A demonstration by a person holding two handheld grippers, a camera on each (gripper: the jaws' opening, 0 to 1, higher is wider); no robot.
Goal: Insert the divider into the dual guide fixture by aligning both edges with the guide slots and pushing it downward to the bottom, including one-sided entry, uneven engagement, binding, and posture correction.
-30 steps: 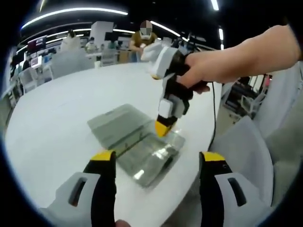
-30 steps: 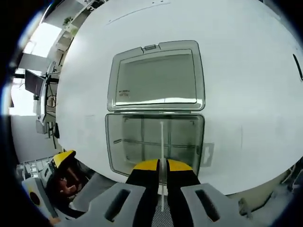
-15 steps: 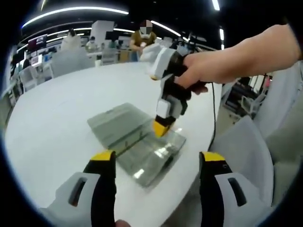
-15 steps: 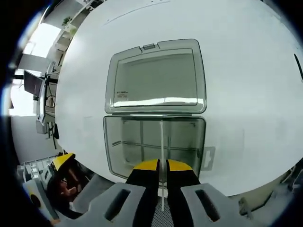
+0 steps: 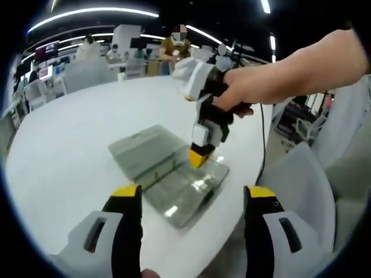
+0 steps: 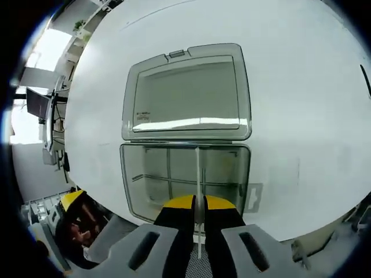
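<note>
A clear plastic compartment box (image 6: 185, 179) lies open on the round white table, its lid (image 6: 186, 95) folded flat beyond it. In the right gripper view a thin white divider (image 6: 198, 174) stands on edge over the box, and my right gripper (image 6: 198, 204) is shut on its near end. In the left gripper view that same right gripper (image 5: 201, 155) hangs tip-down over the box (image 5: 179, 186), held by a hand. My left gripper (image 5: 191, 197) stands open in front of the box, nothing between its jaws.
The white table (image 5: 64, 139) runs wide to the left, with its edge (image 5: 249, 174) close by the box on the right. Chairs (image 5: 301, 191) stand beside the table. People and desks (image 5: 116, 55) show far behind.
In the right gripper view the box and lid have grown slightly and shifted up and left, so the camera moved a little. The left gripper stays as it was.
</note>
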